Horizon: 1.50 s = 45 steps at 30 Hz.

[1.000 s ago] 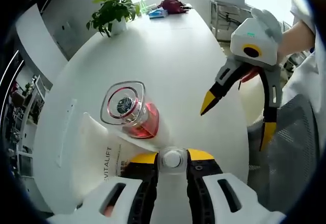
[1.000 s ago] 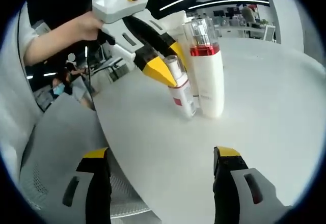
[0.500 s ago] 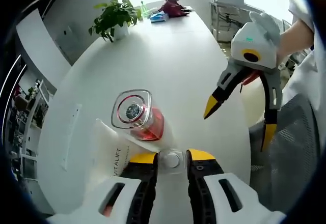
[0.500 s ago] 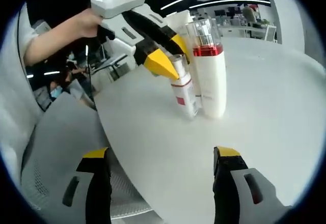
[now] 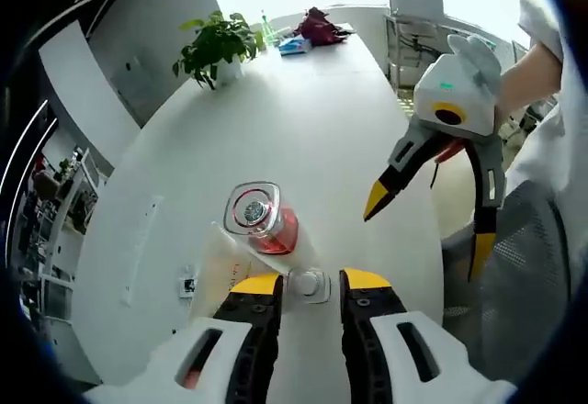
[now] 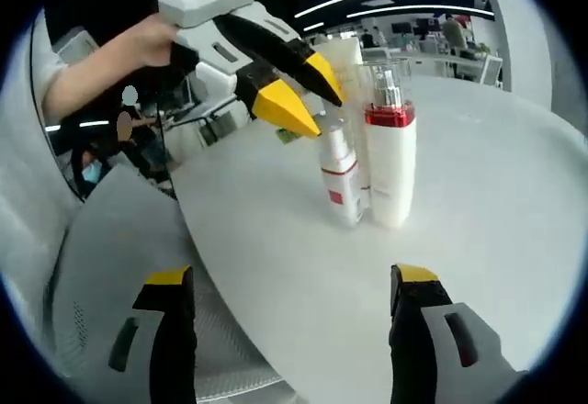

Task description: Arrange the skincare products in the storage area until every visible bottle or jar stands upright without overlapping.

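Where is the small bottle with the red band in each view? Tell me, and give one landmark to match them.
Left gripper view: the small bottle is seen from above at bottom centre, between the tips of the left hand-held gripper.
Right gripper view: it stands upright just above centre, under the left hand-held gripper's yellow tips.
Shared landmark: the tall pump bottle with the red collar, right beside it.

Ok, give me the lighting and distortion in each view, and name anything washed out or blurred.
Left gripper view: daylight burns out the far window past the green potted plant, and the round white table bulges under fisheye. Right gripper view: a dim room with ceiling light strips; the red-banded white pump bottle is sharp, the background people are blurred, and the table edge curves.
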{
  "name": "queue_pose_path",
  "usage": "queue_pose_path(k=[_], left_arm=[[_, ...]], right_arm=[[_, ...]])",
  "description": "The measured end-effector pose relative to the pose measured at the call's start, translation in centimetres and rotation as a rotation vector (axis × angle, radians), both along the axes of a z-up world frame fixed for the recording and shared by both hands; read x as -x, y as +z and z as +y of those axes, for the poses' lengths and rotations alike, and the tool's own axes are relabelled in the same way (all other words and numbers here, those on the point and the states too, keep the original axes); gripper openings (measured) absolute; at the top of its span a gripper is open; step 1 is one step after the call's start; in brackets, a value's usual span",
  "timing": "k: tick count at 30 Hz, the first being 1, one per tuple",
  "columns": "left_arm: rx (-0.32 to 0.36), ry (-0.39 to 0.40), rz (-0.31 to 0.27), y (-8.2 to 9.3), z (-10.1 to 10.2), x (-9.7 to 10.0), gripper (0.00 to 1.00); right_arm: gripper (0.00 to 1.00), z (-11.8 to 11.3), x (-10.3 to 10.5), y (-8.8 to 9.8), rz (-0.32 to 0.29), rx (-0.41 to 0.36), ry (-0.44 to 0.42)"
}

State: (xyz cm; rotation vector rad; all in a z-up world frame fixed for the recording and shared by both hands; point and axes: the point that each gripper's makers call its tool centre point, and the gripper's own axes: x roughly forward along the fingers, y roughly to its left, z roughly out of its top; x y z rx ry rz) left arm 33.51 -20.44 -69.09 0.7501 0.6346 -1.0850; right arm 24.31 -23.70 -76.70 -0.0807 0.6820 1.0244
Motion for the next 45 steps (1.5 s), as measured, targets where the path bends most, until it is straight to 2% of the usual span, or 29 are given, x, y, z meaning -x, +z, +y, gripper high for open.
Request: queue_pose_path(k=[7,11,14,17,23,28,33,37,41,45], left_arm=[[0.054,0.073,-0.010,1.6,2.1,0.6,0.37],[0.087,0.128,0.008,2.2,3.9,1.4,0.41],[0.127,0.155,0.041,2.2,5.2,2.1,0.42],[0.151,0.172,0.050,2.4,6.5,2.8,0.44],[0.232,0.268,0.084,2.6,10.1,4.1,0.52],[0.306,0.364,0.104,2.5,13.8,5.4,0.55],[0.341,0.464,0.138,1.2,18.0,7.5,0.56],[0.355,0.513,0.169,0.2,20.4,9.3,0.59],[0.433,0.623,0.192,-0.1,23.0,10.6,0.63],[0.466,0.724,0.185,0.1,24.6,11.8,0.68]], right_arm=[[0.93,1.0,0.1,1.1,-0.021,0.021,0.004],[0.95,1.7,0.1,1.6,-0.028,0.032,0.003],[0.95,1.9,-0.1,1.7,-0.027,0.037,-0.036],[0.96,1.8,-0.5,1.8,-0.018,0.035,-0.090],[0.98,2.0,-0.4,2.9,-0.009,0.030,-0.159],[0.98,2.7,-0.5,3.8,-0.022,0.037,-0.194],[0.98,4.2,-0.4,4.3,-0.028,0.035,-0.208],[0.98,5.7,0.6,4.4,-0.019,0.047,-0.202],[0.99,6.7,1.5,4.6,-0.020,0.041,-0.206],[0.99,6.9,2.8,4.4,-0.013,0.049,-0.189]])
